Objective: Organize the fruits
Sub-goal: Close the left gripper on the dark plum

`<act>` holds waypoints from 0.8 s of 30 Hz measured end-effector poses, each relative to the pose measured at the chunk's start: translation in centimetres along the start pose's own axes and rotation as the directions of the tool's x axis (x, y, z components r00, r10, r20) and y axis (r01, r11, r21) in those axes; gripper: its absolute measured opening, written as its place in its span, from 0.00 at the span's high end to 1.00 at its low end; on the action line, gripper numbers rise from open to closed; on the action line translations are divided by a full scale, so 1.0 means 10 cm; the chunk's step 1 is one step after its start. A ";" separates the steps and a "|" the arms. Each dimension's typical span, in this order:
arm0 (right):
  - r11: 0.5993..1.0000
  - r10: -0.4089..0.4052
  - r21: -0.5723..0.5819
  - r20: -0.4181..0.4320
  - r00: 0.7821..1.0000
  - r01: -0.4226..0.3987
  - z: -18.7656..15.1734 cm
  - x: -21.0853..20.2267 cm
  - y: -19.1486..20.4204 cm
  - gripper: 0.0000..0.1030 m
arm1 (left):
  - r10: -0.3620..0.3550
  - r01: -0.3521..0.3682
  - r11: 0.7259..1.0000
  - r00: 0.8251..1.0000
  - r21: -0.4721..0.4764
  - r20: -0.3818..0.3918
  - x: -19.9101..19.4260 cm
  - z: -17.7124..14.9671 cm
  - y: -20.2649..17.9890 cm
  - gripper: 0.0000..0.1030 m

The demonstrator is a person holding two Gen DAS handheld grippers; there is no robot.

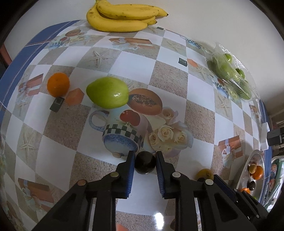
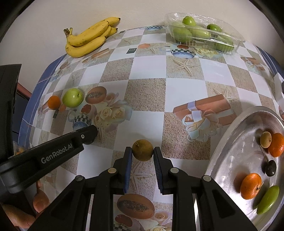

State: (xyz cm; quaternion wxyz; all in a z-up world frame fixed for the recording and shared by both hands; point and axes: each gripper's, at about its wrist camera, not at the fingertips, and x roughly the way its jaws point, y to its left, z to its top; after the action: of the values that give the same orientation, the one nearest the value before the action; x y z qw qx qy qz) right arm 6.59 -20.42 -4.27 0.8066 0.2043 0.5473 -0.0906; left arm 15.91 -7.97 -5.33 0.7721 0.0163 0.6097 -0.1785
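My left gripper is shut on a small dark round fruit low over the patterned tablecloth. My right gripper is shut on a small brown round fruit, which also shows in the left wrist view as the brown fruit. A metal tray at the right holds two oranges, a brown fruit, a dark fruit and a green fruit. Loose on the cloth lie a large green fruit and an orange.
A bunch of bananas lies at the far edge by the wall. A clear plastic box of green fruits sits at the far right corner. In the right wrist view the left gripper's black body reaches in from the left, with a hand beneath it.
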 end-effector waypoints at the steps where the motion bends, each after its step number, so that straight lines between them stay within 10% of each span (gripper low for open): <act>1: 1.000 -0.001 -0.002 0.000 1.000 0.001 0.00 0.00 0.00 0.75 | 0.001 -0.001 1.000 1.000 -0.001 0.000 -0.01 0.00 0.00 0.76; 24: 1.000 0.008 0.001 0.059 0.998 -0.008 -0.10 -0.44 -0.06 0.75 | 0.019 -0.021 0.999 0.996 0.026 0.090 -0.52 -0.13 -0.22 0.76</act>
State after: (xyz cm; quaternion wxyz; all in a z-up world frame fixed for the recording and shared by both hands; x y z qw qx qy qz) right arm 3.83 -20.90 -0.70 0.8225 0.2043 0.5225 -0.0940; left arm 13.08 -8.42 -0.34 0.8001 0.0246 0.5718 -0.1795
